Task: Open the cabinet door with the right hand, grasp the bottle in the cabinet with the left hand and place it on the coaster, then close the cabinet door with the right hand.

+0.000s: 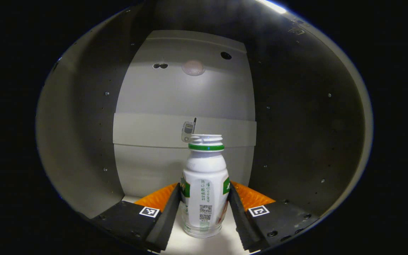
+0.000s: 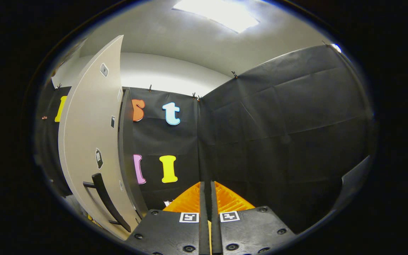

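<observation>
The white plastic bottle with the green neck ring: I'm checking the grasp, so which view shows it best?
The left gripper view: the white plastic bottle with the green neck ring stands upright inside the cabinet, between the left gripper fingers. The right gripper view faces the open door, away from it.

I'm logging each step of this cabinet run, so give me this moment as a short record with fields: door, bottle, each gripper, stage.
door: cabinet door swung open, its dark bar handle free of any gripper
bottle: white bottle with a green neck ring, upright on the cabinet floor
left gripper: left gripper inside the cabinet, fingers on both sides of the bottle, pressing on it
right gripper: right gripper closed on nothing, off to the side of the door
stage: door opened, bottle gripped, not yet lifted out
</observation>
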The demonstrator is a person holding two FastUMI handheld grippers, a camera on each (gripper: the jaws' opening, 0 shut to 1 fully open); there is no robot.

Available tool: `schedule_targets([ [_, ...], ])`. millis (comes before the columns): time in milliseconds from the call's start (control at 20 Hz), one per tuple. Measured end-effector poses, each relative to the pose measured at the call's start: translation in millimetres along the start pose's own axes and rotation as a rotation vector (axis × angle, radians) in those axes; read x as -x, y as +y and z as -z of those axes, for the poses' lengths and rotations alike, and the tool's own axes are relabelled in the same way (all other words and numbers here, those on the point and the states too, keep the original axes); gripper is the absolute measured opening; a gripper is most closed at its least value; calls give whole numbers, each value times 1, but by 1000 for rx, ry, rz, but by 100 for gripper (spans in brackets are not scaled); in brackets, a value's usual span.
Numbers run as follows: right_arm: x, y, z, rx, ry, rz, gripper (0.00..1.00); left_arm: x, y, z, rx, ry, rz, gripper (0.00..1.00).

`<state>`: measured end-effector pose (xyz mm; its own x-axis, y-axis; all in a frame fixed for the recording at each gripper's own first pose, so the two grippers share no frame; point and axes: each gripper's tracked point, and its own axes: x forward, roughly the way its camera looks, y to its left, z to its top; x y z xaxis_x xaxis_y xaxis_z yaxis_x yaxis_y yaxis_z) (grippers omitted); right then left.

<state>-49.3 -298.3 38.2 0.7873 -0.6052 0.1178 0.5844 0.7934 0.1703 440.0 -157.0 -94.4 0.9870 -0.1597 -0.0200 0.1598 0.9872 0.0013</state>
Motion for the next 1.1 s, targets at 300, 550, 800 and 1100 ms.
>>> schedule_targets([
  [300,25,9,-13,9,-25,2,7,58,-22,-45,-41,-79,88,74],
  [550,74,49,-23,57,-39,-50,7,135,-34,-77,-19,-95,179,74],
  [800,128,107,-32,35,-51,-167,6,210,-13,-85,9,-68,221,74],
  [1100,155,187,-17,9,11,-358,7,301,33,-60,60,-33,197,74],
])
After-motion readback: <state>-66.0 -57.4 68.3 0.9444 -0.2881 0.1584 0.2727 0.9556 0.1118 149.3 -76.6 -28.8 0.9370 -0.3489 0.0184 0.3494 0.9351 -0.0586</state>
